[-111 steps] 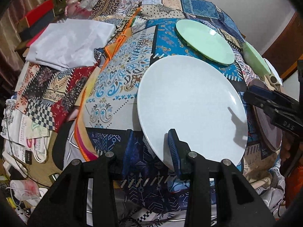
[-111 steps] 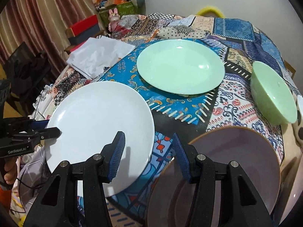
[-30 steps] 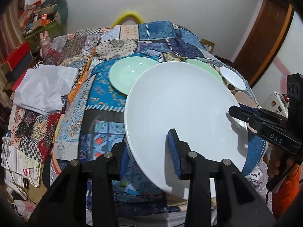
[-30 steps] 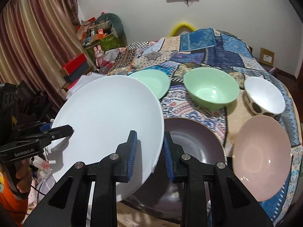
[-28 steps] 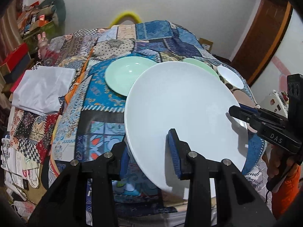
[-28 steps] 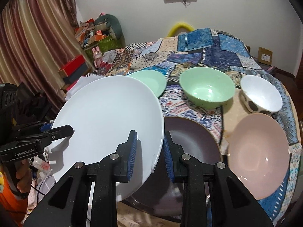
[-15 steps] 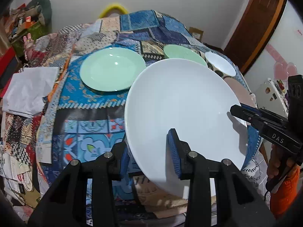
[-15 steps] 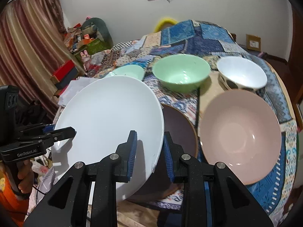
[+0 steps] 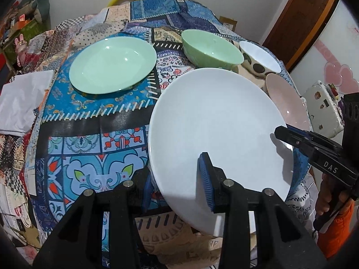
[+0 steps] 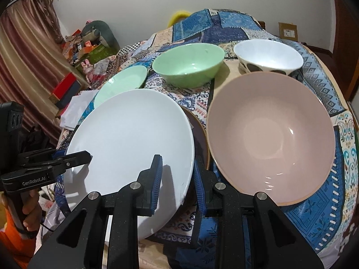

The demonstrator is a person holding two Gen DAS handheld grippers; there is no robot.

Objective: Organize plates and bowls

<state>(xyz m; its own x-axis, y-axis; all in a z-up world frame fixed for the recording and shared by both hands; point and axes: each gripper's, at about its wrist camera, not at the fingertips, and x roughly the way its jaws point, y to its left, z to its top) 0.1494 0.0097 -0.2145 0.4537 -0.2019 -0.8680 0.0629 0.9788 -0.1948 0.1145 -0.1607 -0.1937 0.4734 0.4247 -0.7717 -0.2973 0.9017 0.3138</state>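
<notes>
A large white plate [image 9: 217,130] [image 10: 132,139] hangs tilted above the patchwork tablecloth, carried by both grippers. My left gripper [image 9: 176,177] is shut on its near left rim, and it shows in the right wrist view as the left gripper [image 10: 74,159]. My right gripper [image 10: 177,172] is shut on the opposite rim, and appears as the right gripper [image 9: 280,134] in the left wrist view. Under the white plate lies a dark brown plate [image 10: 199,134], mostly hidden. Beside it stands a pink bowl [image 10: 269,132]. Behind are a green bowl [image 10: 188,65], a white spotted bowl [image 10: 267,53] and a green plate [image 9: 112,65].
A folded white cloth [image 9: 20,103] lies at the table's left edge. A white device [image 9: 325,109] stands off the table's right side by a wooden door [image 9: 303,18]. Boxes and clutter [image 10: 83,44] sit by the curtain [image 10: 24,51]. A person's hands hold both handles.
Both grippers have carried the white plate lower and further over the table, above the dark brown plate. The pink bowl and green plate now look nearer. Both grips are unchanged.
</notes>
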